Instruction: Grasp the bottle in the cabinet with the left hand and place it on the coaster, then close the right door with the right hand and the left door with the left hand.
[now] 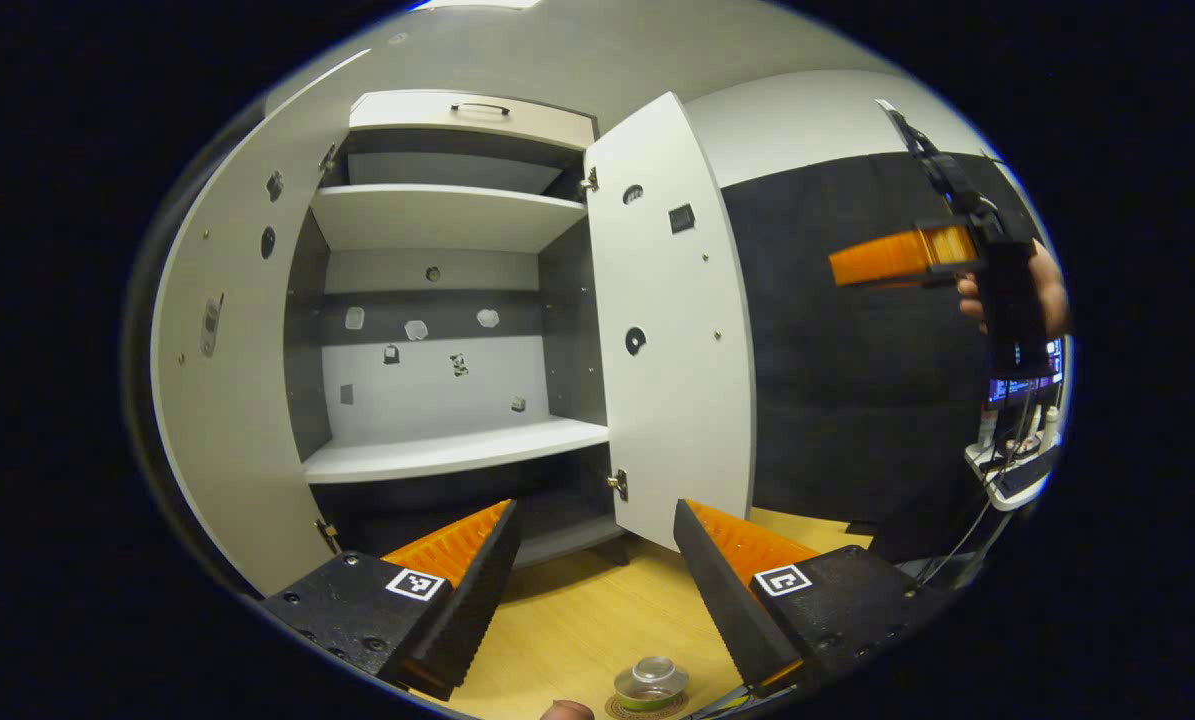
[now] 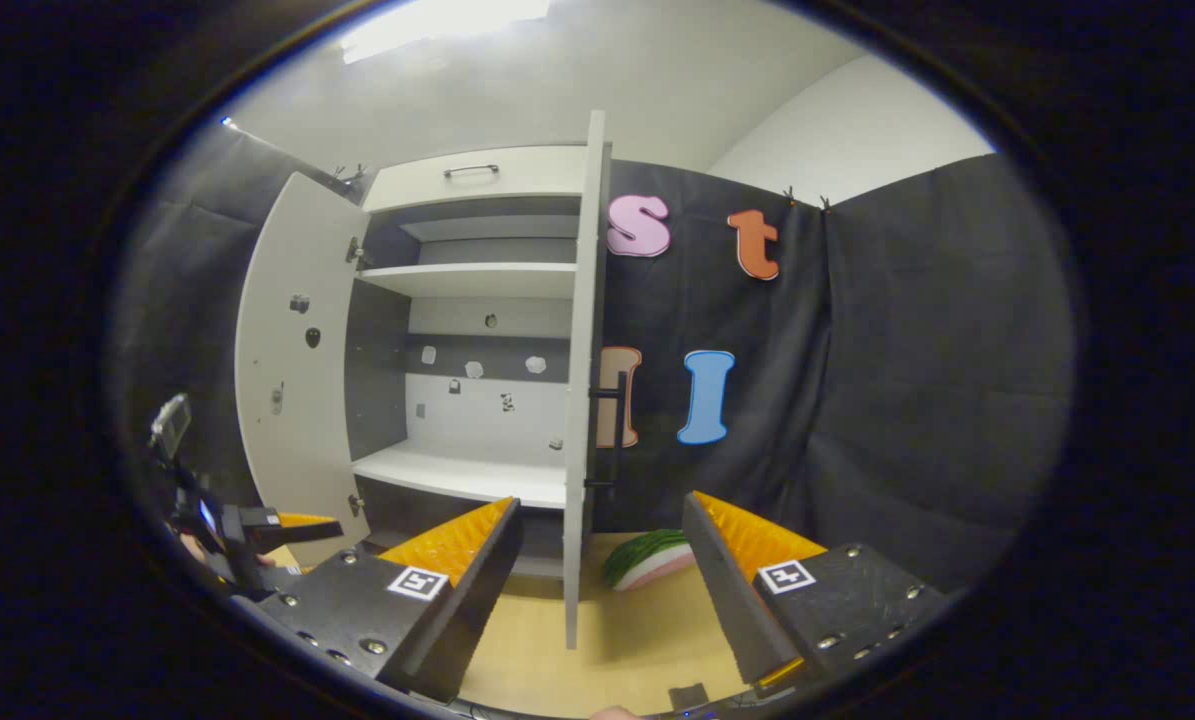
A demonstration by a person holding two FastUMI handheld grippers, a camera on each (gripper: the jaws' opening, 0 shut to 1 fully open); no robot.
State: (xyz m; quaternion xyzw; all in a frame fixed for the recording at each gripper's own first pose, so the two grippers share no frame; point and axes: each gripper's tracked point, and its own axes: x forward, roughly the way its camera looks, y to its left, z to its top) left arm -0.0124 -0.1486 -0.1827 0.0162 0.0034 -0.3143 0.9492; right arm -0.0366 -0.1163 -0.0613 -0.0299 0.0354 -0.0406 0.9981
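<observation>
Now with left door (image 1: 227, 330) swung wide, bottle (image 1: 650, 683) down on coaster (image 1: 647, 708), likely light, smooth, slippery; left gripper (image 1: 592, 560) spread, empty; right door (image 2: 579, 380) probably stiff, pushable at its edge; right gripper (image 2: 597, 560) spread, empty.

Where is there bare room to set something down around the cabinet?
The white lower shelf and upper shelf of the cabinet lie bare between both open doors. The wooden tabletop before it is free, except near the clear bottle on the round coaster and the watermelon slice.
</observation>
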